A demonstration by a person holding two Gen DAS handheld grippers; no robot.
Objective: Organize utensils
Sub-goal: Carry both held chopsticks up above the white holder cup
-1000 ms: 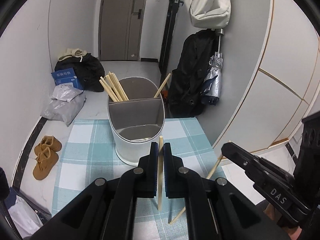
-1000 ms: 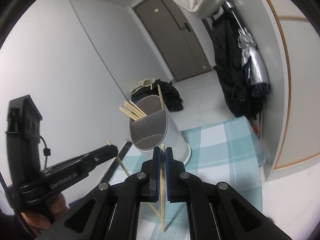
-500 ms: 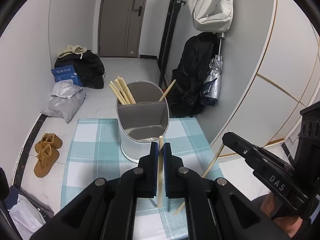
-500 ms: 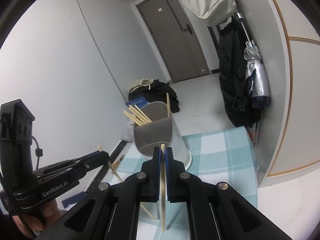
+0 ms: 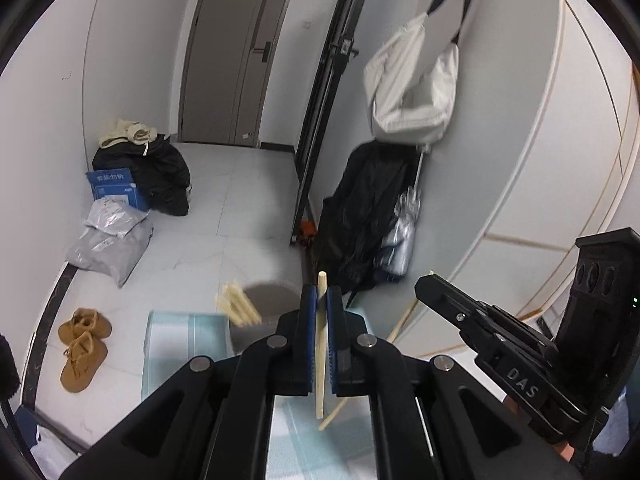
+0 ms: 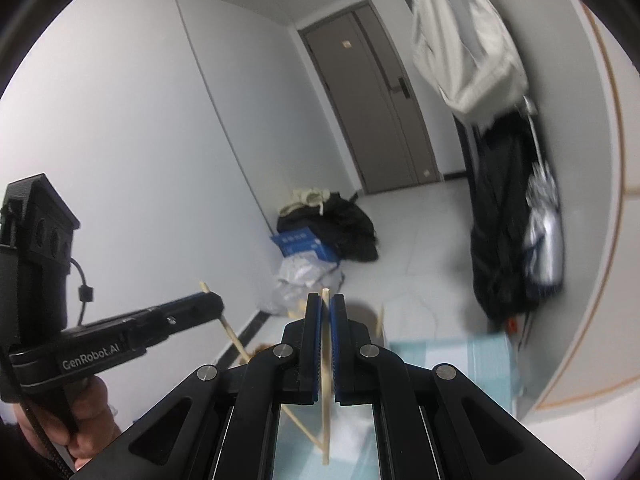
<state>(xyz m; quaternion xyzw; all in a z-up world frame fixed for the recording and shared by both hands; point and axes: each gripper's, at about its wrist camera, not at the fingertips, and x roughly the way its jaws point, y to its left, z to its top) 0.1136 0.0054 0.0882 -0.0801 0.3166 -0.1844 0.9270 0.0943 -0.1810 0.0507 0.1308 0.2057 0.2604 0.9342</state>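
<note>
My left gripper (image 5: 319,298) is shut on a pale wooden chopstick (image 5: 320,364) that stands nearly upright between the blue pads. My right gripper (image 6: 325,304) is shut on another chopstick (image 6: 326,400), also upright. The grey utensil holder (image 5: 269,302) with several chopsticks (image 5: 239,307) in its left compartment sits low, mostly hidden behind the left fingers; in the right wrist view its rim (image 6: 362,311) peeks above the fingers. Each gripper shows in the other's view: the right (image 5: 434,286) with its chopstick, the left (image 6: 208,300) with its chopstick.
A teal checked tablecloth (image 5: 184,340) covers the table below. On the floor are brown boots (image 5: 82,348), grey bags (image 5: 112,236), a blue box (image 5: 116,188) and black bags (image 5: 160,172). A black coat and umbrella (image 5: 376,216) hang by the right wall.
Both grippers have lifted and tilted upward with their chopsticks; the utensil holder has dropped low in both views and is now mostly hidden behind the fingers.
</note>
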